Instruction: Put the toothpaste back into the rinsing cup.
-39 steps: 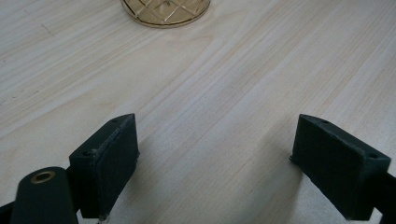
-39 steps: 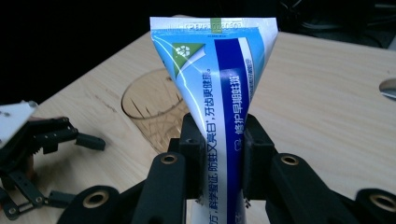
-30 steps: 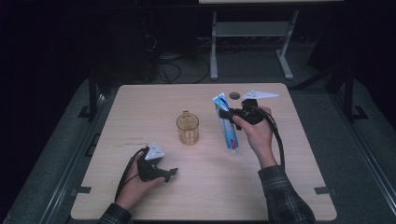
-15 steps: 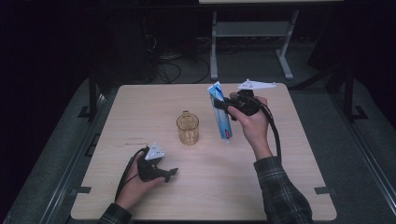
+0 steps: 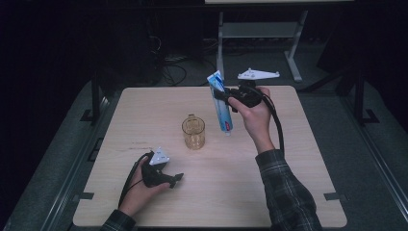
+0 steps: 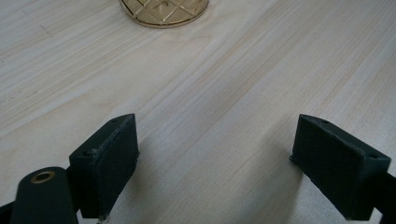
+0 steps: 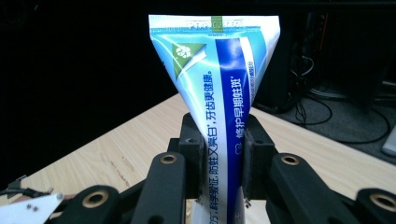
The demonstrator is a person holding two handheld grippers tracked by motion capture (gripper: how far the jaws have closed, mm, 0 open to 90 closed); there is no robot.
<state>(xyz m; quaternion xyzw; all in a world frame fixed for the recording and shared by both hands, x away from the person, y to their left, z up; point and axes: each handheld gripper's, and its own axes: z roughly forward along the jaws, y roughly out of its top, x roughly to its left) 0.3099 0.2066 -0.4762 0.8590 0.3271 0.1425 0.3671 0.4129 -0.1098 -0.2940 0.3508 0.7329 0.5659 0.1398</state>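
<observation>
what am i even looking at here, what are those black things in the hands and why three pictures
A person sits at a wooden table and holds a hand tool in each hand. Each tool is a gripper: two black jaws that squeeze together, with a cable trailing off it.

The high view looks down from above the person's side. The other two pictures come from small cameras that ride on the grippers and look along their jaws.

On the table stands an amber glass mug, empty as far as I can see. In the left gripper view you see its patterned base at the top.

The right gripper is lifted above the table and clamps a blue and white toothpaste tube, crimped end up. The left gripper rests low near the table's front edge, jaws wide apart, holding nothing.
</observation>
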